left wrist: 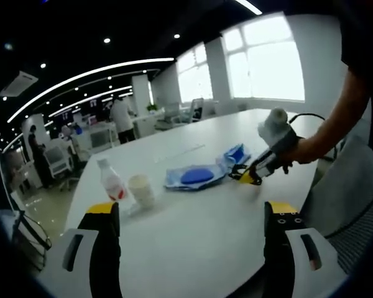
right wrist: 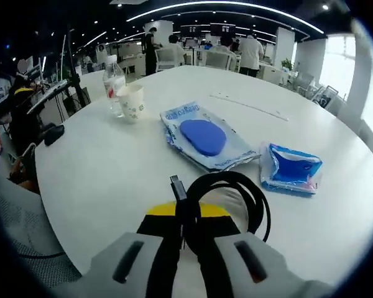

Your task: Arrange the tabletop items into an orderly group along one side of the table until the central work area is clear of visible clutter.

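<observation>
A coiled black cable (right wrist: 227, 198) is held clenched in the jaws of the right gripper (right wrist: 186, 226) above the white desk (right wrist: 112, 180), while the left gripper (left wrist: 191, 214) is kept released.

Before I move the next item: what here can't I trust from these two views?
- Bottle label: too small, far off in the right gripper view.
- Large packet's print: blurred.
- Cable: its near part is hidden behind the right gripper.
- Cup contents: not visible in the left gripper view.
</observation>
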`<action>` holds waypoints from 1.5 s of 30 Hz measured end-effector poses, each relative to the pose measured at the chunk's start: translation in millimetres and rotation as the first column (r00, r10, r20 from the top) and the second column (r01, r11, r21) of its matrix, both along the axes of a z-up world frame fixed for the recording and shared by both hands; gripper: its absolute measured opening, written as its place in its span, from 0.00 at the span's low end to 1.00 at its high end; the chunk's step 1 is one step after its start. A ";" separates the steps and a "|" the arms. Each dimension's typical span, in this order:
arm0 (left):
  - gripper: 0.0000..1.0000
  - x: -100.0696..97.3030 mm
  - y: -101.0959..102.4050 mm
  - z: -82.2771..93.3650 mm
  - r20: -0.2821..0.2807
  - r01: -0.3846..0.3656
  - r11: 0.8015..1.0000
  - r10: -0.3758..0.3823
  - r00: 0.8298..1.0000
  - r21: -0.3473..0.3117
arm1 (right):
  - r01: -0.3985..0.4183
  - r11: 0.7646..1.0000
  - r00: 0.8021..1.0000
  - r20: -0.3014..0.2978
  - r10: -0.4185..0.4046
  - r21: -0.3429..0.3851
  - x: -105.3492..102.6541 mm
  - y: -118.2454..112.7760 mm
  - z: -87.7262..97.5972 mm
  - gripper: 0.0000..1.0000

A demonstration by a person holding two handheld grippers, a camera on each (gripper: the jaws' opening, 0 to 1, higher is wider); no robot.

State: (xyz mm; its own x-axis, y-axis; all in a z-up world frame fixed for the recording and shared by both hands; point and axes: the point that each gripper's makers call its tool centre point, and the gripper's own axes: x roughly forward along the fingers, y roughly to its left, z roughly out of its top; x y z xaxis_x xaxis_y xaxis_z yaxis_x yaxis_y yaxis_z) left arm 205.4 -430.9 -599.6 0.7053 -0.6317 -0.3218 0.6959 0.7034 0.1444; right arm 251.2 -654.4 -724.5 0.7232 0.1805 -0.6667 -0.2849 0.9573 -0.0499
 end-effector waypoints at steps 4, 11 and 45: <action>0.94 0.4 -0.5 0.2 0.002 0.003 1.000 -0.003 1.000 0.002 | -0.003 1.000 1.000 0.009 0.004 -0.026 -2.1 -7.3 2.9 0.07; 0.93 1.0 0.5 -0.4 0.002 -0.001 1.000 0.001 1.000 0.007 | -0.021 0.996 1.000 0.006 0.021 -0.085 -8.4 -22.1 -2.7 0.08; 0.87 -0.5 -10.3 -12.8 -0.105 0.061 0.997 -0.057 0.993 0.036 | -0.011 0.999 0.999 -0.053 0.013 0.043 -13.2 -19.7 -33.7 0.17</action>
